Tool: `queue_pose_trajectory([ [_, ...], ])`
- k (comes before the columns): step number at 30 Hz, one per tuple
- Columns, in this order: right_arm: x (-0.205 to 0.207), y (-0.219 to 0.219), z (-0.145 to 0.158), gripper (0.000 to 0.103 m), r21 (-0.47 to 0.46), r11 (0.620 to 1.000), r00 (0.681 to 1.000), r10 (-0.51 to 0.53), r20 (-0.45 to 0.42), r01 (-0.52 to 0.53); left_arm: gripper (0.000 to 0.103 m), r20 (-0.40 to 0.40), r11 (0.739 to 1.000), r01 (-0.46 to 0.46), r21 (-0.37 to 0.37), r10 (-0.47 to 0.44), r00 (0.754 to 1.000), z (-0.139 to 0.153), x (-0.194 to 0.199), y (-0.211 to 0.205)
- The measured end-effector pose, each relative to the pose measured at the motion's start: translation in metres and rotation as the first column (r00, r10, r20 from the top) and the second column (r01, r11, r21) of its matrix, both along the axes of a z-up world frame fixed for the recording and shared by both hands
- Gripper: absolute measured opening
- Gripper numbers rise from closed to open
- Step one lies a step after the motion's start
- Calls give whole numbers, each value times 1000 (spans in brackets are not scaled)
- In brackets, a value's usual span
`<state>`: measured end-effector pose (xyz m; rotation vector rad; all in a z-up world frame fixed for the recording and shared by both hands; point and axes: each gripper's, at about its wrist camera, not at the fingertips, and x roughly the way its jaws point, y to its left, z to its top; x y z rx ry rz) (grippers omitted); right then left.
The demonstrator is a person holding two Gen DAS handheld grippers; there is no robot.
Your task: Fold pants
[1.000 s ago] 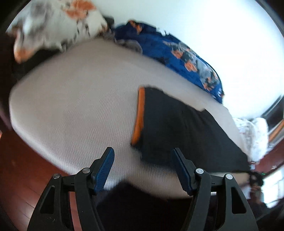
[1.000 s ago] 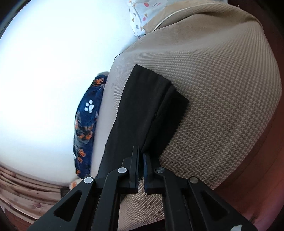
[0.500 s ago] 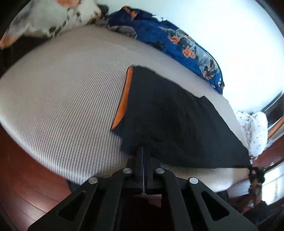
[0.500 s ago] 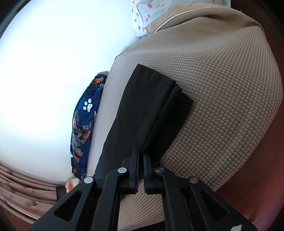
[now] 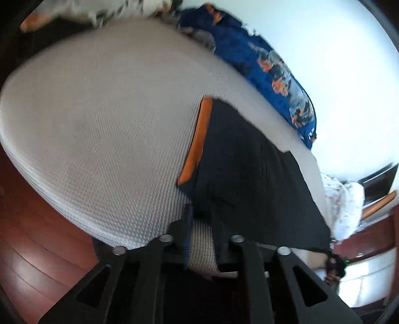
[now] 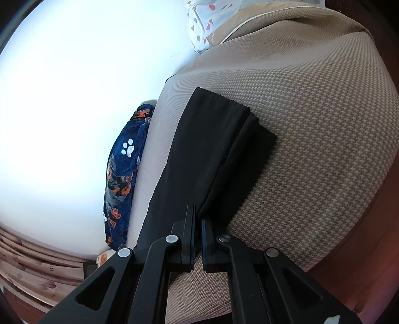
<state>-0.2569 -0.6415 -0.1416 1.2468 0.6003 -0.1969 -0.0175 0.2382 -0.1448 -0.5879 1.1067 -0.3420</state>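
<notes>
Left tongs [image 5: 200, 225] just opening a bit at the black pants [image 5: 249, 174] near corner, nothing clamped; right tongs [image 6: 197, 225] clamped on pants' edge atop bed [image 6: 311, 112].

1. The right tool [image 6: 197, 224] is closed, its jaws pinching the near edge of the black pants [image 6: 199, 159].
2. The pants lie flat on a tan woven cushion [image 6: 311, 124], legs stacked, the upper one offset to the left.
3. A blue blanket [image 6: 122, 174] with paw prints lies beside the cushion's left edge.
4. A white patterned cloth [image 6: 207, 22] sits at the far end.
</notes>
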Motion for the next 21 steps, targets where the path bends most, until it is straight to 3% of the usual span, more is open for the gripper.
queue_pose_trajectory([
  [2,0,0,0,3,3,1000,1000,-2,0,2,33,-38,999,23,-37,-25,999,-8,3,-6],
  [4,2,1,1,3,4,1000,1000,-3,-3,3,57,-45,993,51,-111,-56,997,-11,5,-14],
  [6,1,0,0,3,1,1000,1000,-1,-3,1,64,-45,984,56,-170,-65,997,-12,7,-17],
  [9,4,1,0,3,0,1000,1000,-3,-2,3,63,-14,979,25,-202,-28,999,-12,7,-17],
  [11,4,1,-2,3,1,1000,1000,-3,0,3,40,-4,987,-7,-160,6,1000,-12,5,-14],
  [12,4,0,-2,3,2,1000,1000,-3,1,3,13,-4,992,-9,-124,9,1000,-13,4,-14],
  [15,2,0,-3,3,-2,1000,1000,-1,2,1,11,20,996,-22,-89,24,1000,-9,2,-20],
  [18,2,0,-3,3,-5,1000,1000,0,3,0,9,107,1000,-5,2,5,994,12,0,-31],
  [21,2,0,-4,3,-6,1000,1000,3,10,-3,9,189,999,-19,39,11,982,37,6,-37],
])
